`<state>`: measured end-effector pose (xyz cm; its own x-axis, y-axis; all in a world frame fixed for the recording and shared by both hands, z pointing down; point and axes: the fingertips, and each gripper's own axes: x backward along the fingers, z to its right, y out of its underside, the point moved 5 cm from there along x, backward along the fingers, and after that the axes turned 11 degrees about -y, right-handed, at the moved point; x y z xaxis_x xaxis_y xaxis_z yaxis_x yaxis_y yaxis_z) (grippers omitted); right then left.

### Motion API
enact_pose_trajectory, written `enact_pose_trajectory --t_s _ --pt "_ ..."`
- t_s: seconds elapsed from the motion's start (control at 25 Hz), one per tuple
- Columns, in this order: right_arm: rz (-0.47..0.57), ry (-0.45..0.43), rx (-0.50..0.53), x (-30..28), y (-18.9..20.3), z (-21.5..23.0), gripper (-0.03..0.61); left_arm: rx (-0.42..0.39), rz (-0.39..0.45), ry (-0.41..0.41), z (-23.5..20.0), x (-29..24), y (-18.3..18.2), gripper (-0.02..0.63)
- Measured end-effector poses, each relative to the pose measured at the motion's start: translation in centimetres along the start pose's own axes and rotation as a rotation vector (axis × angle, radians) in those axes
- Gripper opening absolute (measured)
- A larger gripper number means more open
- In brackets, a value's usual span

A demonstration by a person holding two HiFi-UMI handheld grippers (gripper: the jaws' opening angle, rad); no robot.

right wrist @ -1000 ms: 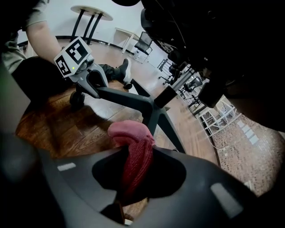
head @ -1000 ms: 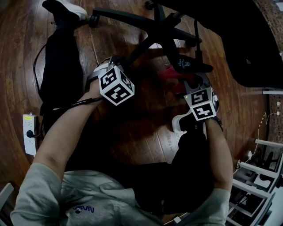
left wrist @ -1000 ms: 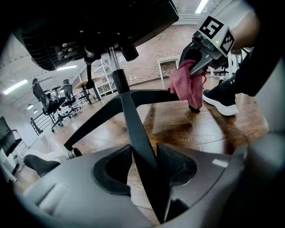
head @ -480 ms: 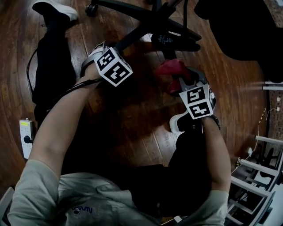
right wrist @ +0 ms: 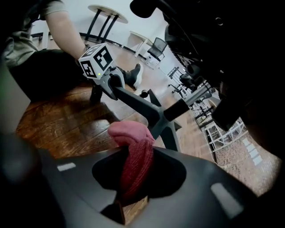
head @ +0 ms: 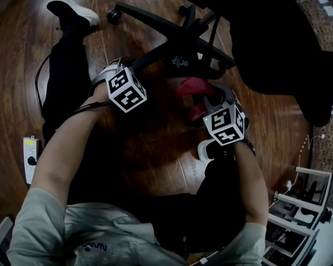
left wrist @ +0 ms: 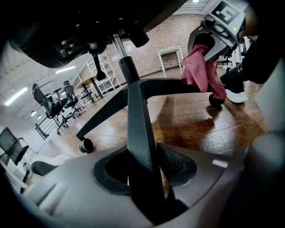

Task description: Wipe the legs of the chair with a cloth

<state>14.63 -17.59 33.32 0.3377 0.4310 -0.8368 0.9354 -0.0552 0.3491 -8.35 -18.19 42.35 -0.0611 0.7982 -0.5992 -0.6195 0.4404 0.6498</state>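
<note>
The black star base of the chair (head: pixel 179 49) stands on the wooden floor at the top of the head view. One chair leg (left wrist: pixel 141 133) runs between the jaws of my left gripper (left wrist: pixel 144 167), which is shut on it; from above, the left gripper (head: pixel 134 65) sits at that leg's lower left part. My right gripper (head: pixel 207 98) is shut on a red cloth (head: pixel 191 87) bunched just below the hub. In the right gripper view the cloth (right wrist: pixel 133 160) fills the jaws of my right gripper (right wrist: pixel 133 178), near the chair leg (right wrist: pixel 151 111).
The black seat (head: pixel 281 47) overhangs the top right. A caster (head: pixel 112 14) and a person's white shoe (head: pixel 78 11) lie at the top left. A power strip (head: pixel 29 158) rests on the floor at left. White racks (head: pixel 302 208) stand at the lower right.
Both grippers have shifted slightly left in the head view. The left one stays closed on the chair leg and the right one keeps the cloth, now a little nearer the hub.
</note>
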Motion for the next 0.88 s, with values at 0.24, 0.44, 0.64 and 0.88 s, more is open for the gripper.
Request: enact_pose_trajectory --t_s 0.24,0.44,0.64,0.88 --pt "-0.030 -0.028 0.139 -1.5 -2.2 -1.2 0.092 -0.067 0.039 0.041 0.2 0.8 0.9 0.185" --pt "-0.203 -0.161 0.182 -2.3 0.4 -3.1 0.092 -0.114 0.069 0.069 0.9 0.7 0.5 0.190" --pt "-0.283 -0.464 0.128 -0.4 4.0 -8.0 0.091 -0.178 0.076 0.058 1.9 0.5 0.5 0.190" --pt "-0.176 -0.486 0.089 -0.1 2.7 -7.8 0.091 -0.192 0.067 0.095 1.2 0.8 0.6 0.222"
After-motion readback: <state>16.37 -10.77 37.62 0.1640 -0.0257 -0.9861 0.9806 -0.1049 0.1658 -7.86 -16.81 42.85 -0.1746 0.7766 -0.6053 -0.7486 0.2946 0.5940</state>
